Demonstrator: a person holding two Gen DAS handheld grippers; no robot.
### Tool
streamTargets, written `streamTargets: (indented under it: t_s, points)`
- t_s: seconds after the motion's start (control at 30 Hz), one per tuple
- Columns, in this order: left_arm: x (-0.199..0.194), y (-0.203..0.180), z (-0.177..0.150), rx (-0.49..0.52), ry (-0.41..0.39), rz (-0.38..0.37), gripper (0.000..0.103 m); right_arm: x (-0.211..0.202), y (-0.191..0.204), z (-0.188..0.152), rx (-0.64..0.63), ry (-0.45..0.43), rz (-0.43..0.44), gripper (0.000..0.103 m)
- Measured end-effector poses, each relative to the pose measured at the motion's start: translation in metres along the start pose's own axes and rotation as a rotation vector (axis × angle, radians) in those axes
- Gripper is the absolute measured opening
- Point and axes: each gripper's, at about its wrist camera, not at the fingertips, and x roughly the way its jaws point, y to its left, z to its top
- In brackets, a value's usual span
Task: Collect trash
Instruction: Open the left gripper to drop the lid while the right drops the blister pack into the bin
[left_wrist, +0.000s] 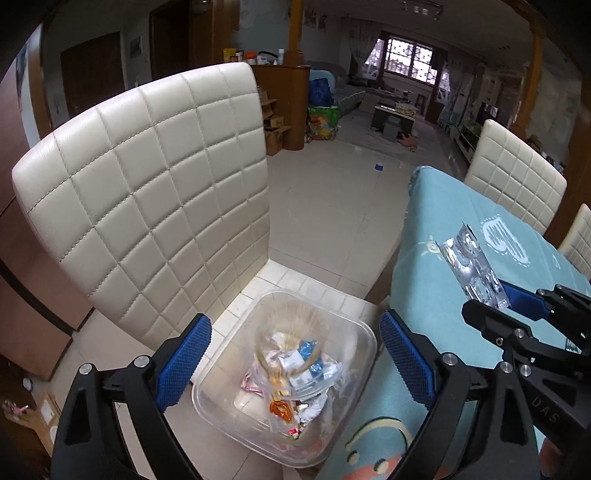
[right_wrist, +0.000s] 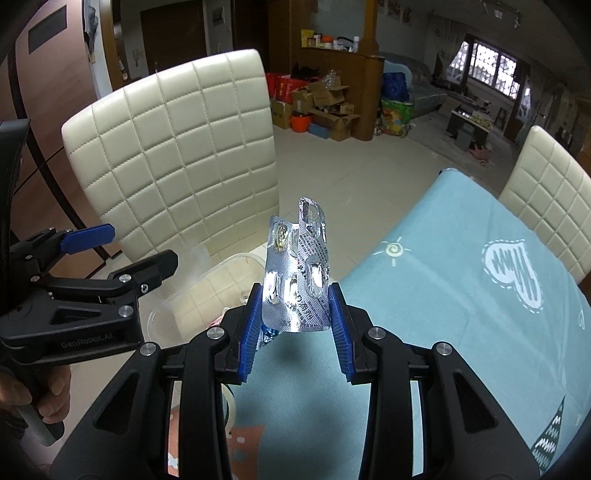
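A clear plastic bin (left_wrist: 354, 332) stands on the seat of a cream quilted chair (left_wrist: 147, 192), beside the table edge. Inside it lie several wrappers and scraps (left_wrist: 295, 373). My left gripper (left_wrist: 293, 325) hangs above the bin, open, with nothing between its blue pads. My right gripper (right_wrist: 295, 295) is shut on a silver blister pack (right_wrist: 299, 266), which sticks up bent from its jaws over the table's corner. In the left wrist view the right gripper (left_wrist: 491, 299) and blister pack (left_wrist: 469, 266) are right of the bin. The right wrist view shows the left gripper (right_wrist: 138, 245) above the bin (right_wrist: 177, 306).
A light blue patterned tablecloth (right_wrist: 461, 295) covers the table on the right. Another cream chair (right_wrist: 546, 192) stands at its far side. The first chair's tall backrest (right_wrist: 177, 147) rises behind the bin. Pale floor tiles (left_wrist: 332, 192) lie beyond, with boxes (right_wrist: 325, 107) by a wooden counter.
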Motion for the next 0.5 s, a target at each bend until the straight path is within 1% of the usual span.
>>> streamTargets:
  t_s: [0.07, 0.17, 0.23, 0.3, 0.4, 0.47, 0.5]
  points:
    - [0.002, 0.002, 0.001, -0.006, 0.0, -0.005, 0.091, 0.006, 0.002, 0.002, -0.005, 0.006, 0.007, 0.038]
    - [0.006, 0.006, 0.002, -0.016, -0.007, 0.041, 0.091, 0.015, 0.005, 0.003, -0.01, 0.022, 0.025, 0.039]
    - [0.008, 0.012, 0.002, -0.046, -0.008, 0.072, 0.091, 0.02, 0.008, 0.004, -0.02, 0.027, 0.038, 0.04]
    - [0.011, 0.018, 0.002, -0.076, -0.003, 0.088, 0.091, 0.023, 0.011, 0.004, -0.026, 0.03, 0.049, 0.04]
    - [0.012, 0.024, 0.001, -0.091, 0.001, 0.115, 0.091, 0.025, 0.014, 0.004, -0.026, 0.037, 0.082, 0.042]
    - [0.01, 0.028, 0.001, -0.105, -0.004, 0.122, 0.091, 0.025, 0.015, 0.004, -0.023, 0.043, 0.094, 0.067]
    - [0.009, 0.028, 0.0, -0.109, -0.002, 0.121, 0.091, 0.022, 0.015, 0.003, -0.02, 0.031, 0.088, 0.069]
